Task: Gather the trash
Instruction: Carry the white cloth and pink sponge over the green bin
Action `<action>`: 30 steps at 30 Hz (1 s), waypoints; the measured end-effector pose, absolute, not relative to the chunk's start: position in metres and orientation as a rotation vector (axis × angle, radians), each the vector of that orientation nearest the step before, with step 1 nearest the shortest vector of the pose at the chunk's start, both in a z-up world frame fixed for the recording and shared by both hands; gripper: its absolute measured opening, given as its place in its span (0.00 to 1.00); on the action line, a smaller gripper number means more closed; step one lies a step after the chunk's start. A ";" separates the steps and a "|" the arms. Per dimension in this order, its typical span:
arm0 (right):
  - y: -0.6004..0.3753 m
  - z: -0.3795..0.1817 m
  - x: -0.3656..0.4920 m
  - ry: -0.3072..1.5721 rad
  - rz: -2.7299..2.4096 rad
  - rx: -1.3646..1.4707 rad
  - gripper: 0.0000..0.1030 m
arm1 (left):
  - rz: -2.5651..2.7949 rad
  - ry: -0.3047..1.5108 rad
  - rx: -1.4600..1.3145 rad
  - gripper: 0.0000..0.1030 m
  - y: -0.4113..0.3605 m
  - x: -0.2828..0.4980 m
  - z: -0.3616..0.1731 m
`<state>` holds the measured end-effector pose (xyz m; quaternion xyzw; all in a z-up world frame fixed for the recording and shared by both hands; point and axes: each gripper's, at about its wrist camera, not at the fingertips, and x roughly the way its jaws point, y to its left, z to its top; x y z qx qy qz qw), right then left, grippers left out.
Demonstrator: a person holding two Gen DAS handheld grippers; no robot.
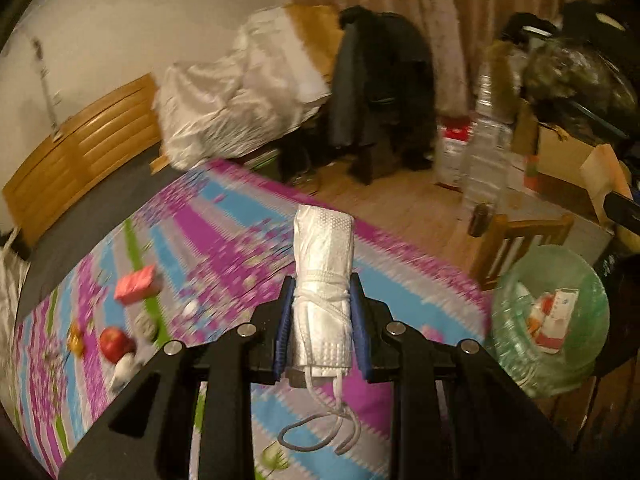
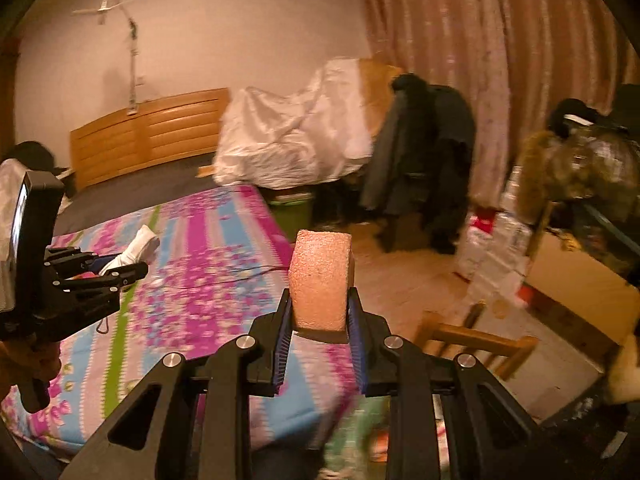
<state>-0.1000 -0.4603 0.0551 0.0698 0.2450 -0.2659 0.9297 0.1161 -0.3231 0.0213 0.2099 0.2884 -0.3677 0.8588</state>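
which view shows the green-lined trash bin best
The left wrist view: the trash bin sits at the right beside the bed, its green liner open, with red and white packaging visible inside. The right wrist view catches only a blurred strip of green liner at the bottom edge, behind the gripper's frame.

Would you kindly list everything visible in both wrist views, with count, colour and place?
rolled mask: one, white, clamped in left gripper
sponge block: one, pink-orange, clamped in right gripper
bin: one, green-lined, beside the bed, holding scraps
bedspread: one, purple, blue, green
small box: one, pink, on bedspread
apple: one, red, on bedspread
chair with coats: one, dark, by curtain
left gripper: black, blue pads
right gripper: black, blue pads
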 end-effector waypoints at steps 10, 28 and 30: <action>-0.545 0.055 -0.161 0.535 -0.742 0.212 0.27 | -0.942 0.557 0.557 0.24 -0.425 0.075 0.023; -0.605 -0.001 -0.219 0.668 -0.869 0.360 0.27 | -1.162 0.593 0.730 0.24 -0.532 -0.005 -0.013; -0.605 -0.008 -0.222 0.680 -0.870 0.373 0.27 | -1.172 0.601 0.748 0.24 -0.535 -0.011 -0.020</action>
